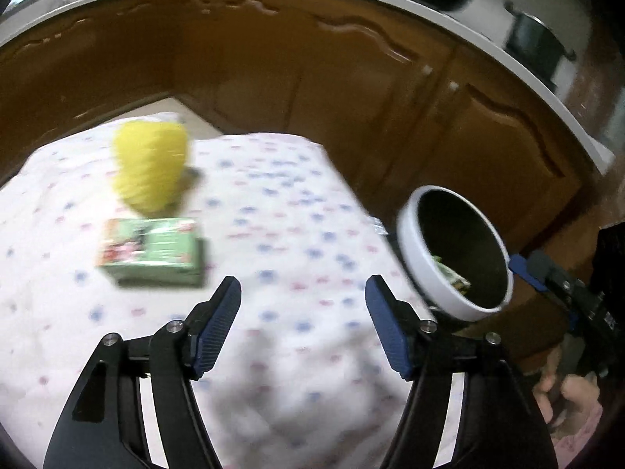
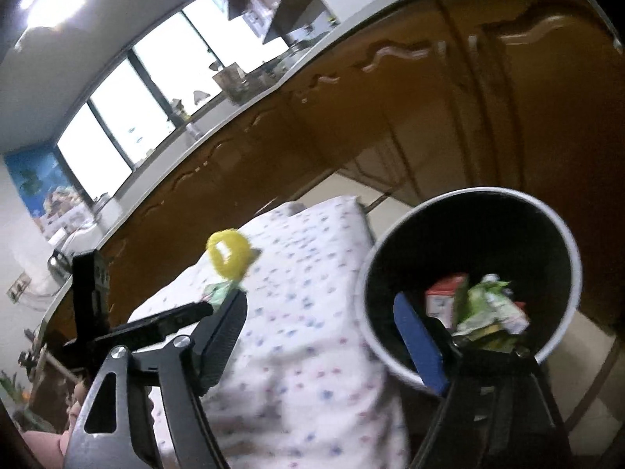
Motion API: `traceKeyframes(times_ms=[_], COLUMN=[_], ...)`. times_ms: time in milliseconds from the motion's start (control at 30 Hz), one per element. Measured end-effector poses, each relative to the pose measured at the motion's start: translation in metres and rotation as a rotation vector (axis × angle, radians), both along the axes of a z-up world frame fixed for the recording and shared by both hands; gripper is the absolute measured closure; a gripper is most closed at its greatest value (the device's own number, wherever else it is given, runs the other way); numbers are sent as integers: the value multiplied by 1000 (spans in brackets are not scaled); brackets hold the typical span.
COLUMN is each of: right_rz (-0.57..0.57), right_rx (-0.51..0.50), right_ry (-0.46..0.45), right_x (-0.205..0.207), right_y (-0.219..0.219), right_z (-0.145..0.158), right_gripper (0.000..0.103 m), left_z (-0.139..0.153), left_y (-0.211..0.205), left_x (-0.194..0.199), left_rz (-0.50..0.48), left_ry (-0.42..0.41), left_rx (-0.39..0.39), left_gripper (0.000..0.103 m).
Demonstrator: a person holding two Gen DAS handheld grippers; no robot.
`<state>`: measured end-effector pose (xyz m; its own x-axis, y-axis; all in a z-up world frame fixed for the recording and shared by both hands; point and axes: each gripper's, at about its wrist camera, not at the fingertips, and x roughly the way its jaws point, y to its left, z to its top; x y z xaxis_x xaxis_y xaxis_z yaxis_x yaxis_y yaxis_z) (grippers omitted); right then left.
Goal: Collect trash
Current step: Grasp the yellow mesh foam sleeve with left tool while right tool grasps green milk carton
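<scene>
A green carton lies on the flowered tablecloth, in front of a yellow ribbed cup. My left gripper is open and empty, hovering above the cloth to the right of the carton. A white bin with a black inside stands off the table's right edge; in the right wrist view the bin holds a red-white carton and crumpled green wrappers. My right gripper is open and empty, one finger over the bin rim. The cup shows there too.
Brown kitchen cabinets under a pale counter run behind the table. Pots sit on the counter. Windows are at the far left. The left gripper's body shows in the right wrist view.
</scene>
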<state>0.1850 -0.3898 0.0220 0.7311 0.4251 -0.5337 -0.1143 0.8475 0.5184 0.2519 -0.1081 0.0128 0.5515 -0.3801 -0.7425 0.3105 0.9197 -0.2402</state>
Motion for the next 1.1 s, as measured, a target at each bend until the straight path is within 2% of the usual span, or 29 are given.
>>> traceKeyframes(times_ms=[133,367,600,800,833,867,900,933,967,1100], right_rz=[76,243,404,538,553,562,574,587,610,672], right_rx=[-18,-118,-202,-272,-279,-281,-287,-293,-302,-356], right_ry=[9,17,-20,-25,-26,-26,-26,-27,-32,-43], right_x=[10,26,47,73,79,84,90,94,98,117], right_y=[32,77,122,166,173,177,183,187,193,216], right_z=[-4,-11,-12,-25,-28,-29,-30,-31,-31,-36], right_gripper=[23,23,20,20,20,20,20,20,20,20], left_z=[-2,1,-7,-20,-22,-25,-26,-27,-27,-17], left_y=[35,74,81,74,74,75,76,78,80,99], left_x=[10,45,94,135,139,144,147,148,147,133], left_rz=[57,130,178,189,189,185,179,171,167,180], left_ry=[2,-6,-8,-7,-3,5,15,29,34,-10], left_rx=[15,51,92,136,139,134,125,111,101,88], left_gripper=[35,35,35,35,37,50,71,80,86,90])
